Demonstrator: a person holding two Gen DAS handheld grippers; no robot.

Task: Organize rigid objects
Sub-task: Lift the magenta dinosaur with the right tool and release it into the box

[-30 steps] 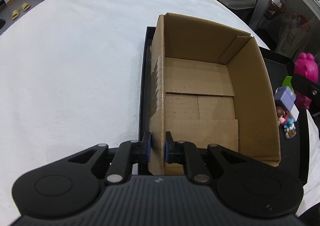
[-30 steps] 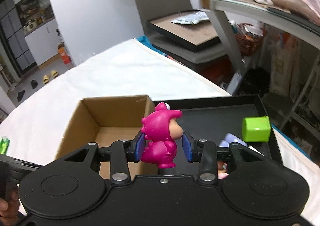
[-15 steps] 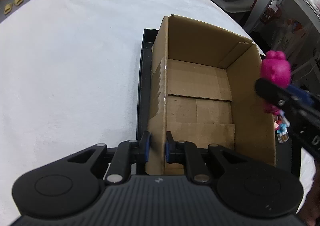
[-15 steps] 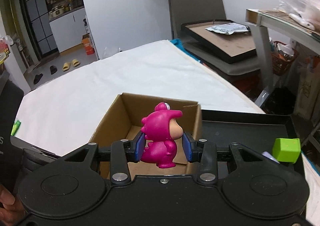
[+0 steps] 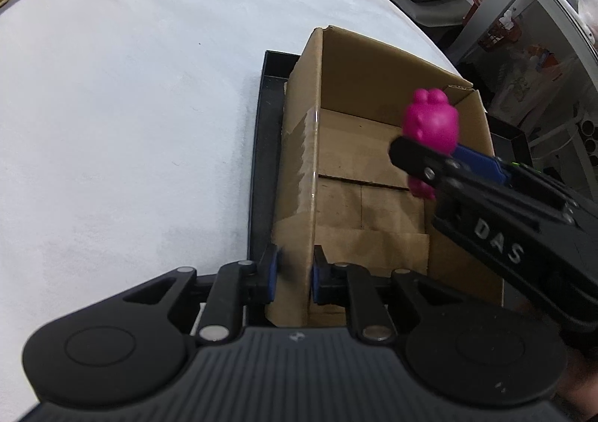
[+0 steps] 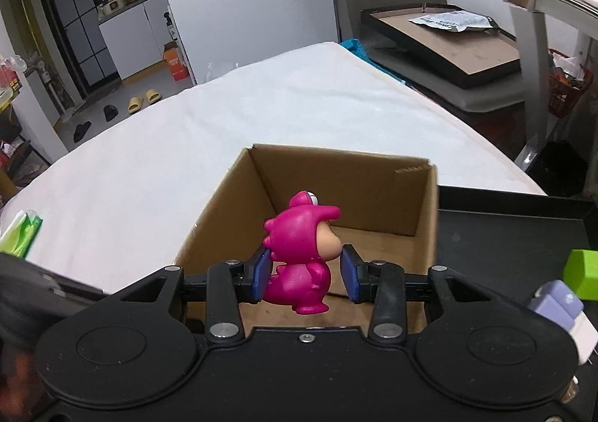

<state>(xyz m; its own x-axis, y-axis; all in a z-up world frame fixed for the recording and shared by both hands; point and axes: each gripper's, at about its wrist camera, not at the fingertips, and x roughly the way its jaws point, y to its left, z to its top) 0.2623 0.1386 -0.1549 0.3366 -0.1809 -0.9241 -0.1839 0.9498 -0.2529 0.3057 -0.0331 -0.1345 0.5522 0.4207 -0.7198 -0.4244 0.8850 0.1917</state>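
Note:
An open cardboard box (image 5: 373, 175) stands on a black tray (image 5: 261, 145) on a white cloth. My left gripper (image 5: 293, 272) is shut on the box's near left wall. My right gripper (image 6: 304, 272) is shut on a magenta toy figure (image 6: 299, 254) and holds it above the inside of the box (image 6: 347, 198). In the left wrist view the figure (image 5: 431, 123) hangs over the box's right half, with the right gripper's arm reaching in from the right. The box floor looks bare.
On the tray (image 6: 504, 235) right of the box lie a green block (image 6: 583, 272) and a lilac-and-white toy (image 6: 557, 306). A green packet (image 6: 18, 235) lies on the cloth at left. Shelves and a framed board stand beyond the table's far right edge.
My right gripper has carried the magenta figure leftward from beside the tray to over the open box. My left gripper has kept its hold on the box wall.

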